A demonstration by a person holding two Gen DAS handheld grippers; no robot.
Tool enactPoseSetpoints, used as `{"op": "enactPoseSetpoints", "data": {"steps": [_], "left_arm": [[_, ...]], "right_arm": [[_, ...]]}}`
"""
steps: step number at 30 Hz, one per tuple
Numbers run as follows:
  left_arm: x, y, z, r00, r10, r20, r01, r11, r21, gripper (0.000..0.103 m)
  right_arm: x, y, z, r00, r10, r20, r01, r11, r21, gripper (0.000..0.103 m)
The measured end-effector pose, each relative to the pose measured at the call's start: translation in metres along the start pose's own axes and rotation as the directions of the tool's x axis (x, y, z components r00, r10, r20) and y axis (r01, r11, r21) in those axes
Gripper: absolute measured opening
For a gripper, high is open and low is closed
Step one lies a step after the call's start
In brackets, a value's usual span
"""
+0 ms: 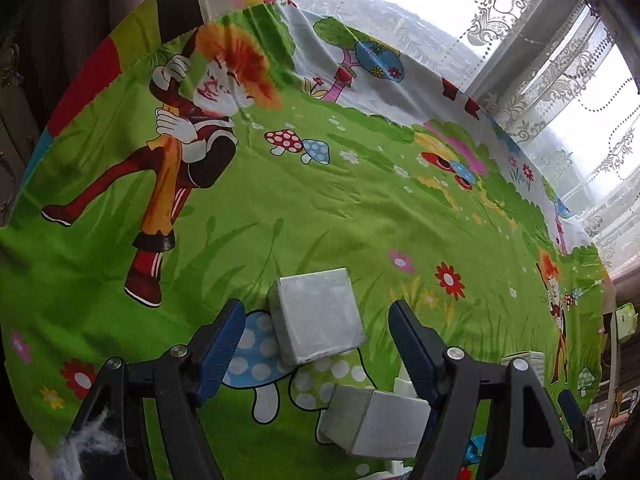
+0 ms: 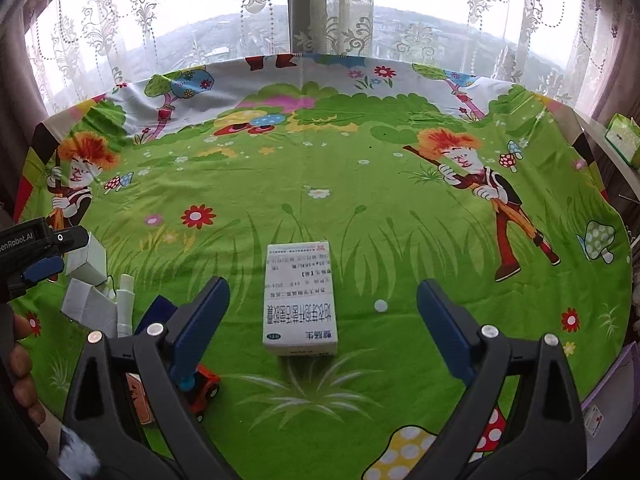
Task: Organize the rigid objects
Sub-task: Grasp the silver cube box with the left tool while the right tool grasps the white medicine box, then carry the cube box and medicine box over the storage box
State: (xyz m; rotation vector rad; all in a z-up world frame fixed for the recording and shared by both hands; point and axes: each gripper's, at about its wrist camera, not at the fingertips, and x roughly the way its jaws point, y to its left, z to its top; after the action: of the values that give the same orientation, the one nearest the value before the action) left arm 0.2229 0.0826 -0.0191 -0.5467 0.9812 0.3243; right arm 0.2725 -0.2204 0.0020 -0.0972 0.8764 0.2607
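Observation:
In the left wrist view my left gripper (image 1: 318, 328) is open, its blue pads on either side of a grey-white cube box (image 1: 316, 316) lying on the cartoon tablecloth (image 1: 320, 208). A second grey-white box (image 1: 374, 420) lies just below it. In the right wrist view my right gripper (image 2: 322, 312) is open around a white medicine box (image 2: 300, 300) with printed text, lying flat. The left gripper (image 2: 36, 256) shows at the far left beside the two grey-white boxes (image 2: 86, 280).
A white tube (image 2: 126, 304), a dark blue item (image 2: 156, 312) and a red toy car (image 2: 202, 388) lie at the left of the right wrist view. A small white ball (image 2: 381, 305) lies right of the medicine box. A green box (image 2: 622, 140) stands on a shelf. Lace curtains (image 2: 320, 8) hang behind.

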Motion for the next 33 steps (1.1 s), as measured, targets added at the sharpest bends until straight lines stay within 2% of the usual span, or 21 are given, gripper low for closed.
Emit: {"op": "enactPoseSetpoints", "data": {"steps": [5, 8, 10, 12, 14, 19, 28, 33], "left_arm": [[0.013, 0.003, 0.0, 0.999, 0.031, -0.023, -0.031, 0.999, 0.018, 0.075], [0.014, 0.002, -0.001, 0.999, 0.032, -0.017, -0.031, 0.998, 0.045, 0.07], [0.014, 0.001, -0.002, 0.999, 0.033, -0.014, -0.033, 0.998, 0.062, 0.057], [0.014, 0.0, -0.002, 0.999, 0.032, -0.01, -0.032, 0.997, 0.071, 0.048], [0.013, 0.001, -0.004, 1.0, 0.021, -0.003, -0.02, 0.997, 0.072, 0.046], [0.005, 0.006, -0.007, 0.999, -0.007, 0.04, 0.004, 0.998, 0.067, 0.041], [-0.02, 0.025, -0.019, 0.995, -0.024, 0.095, 0.021, 0.999, 0.03, 0.041], [-0.037, 0.024, -0.031, 0.992, -0.049, 0.12, 0.045, 0.998, 0.04, 0.041]], "right_arm": [[0.013, 0.008, -0.002, 1.0, -0.004, -0.028, 0.003, 0.999, -0.042, 0.093], [0.021, 0.009, -0.004, 0.998, 0.007, -0.062, -0.01, 0.999, -0.046, 0.076], [0.026, 0.009, -0.006, 0.997, 0.013, -0.078, -0.017, 0.999, -0.043, 0.069], [0.03, 0.008, -0.008, 0.996, 0.018, -0.091, -0.022, 0.999, -0.038, 0.055], [0.032, 0.007, -0.009, 0.995, 0.027, -0.099, -0.031, 0.999, -0.033, 0.044], [0.03, 0.008, -0.011, 0.996, 0.031, -0.084, -0.034, 0.999, -0.038, 0.044], [0.011, 0.012, -0.018, 0.999, 0.013, -0.044, -0.015, 0.998, -0.062, 0.044], [-0.006, 0.013, -0.025, 1.0, 0.02, -0.022, -0.022, 0.997, -0.073, 0.044]]}}
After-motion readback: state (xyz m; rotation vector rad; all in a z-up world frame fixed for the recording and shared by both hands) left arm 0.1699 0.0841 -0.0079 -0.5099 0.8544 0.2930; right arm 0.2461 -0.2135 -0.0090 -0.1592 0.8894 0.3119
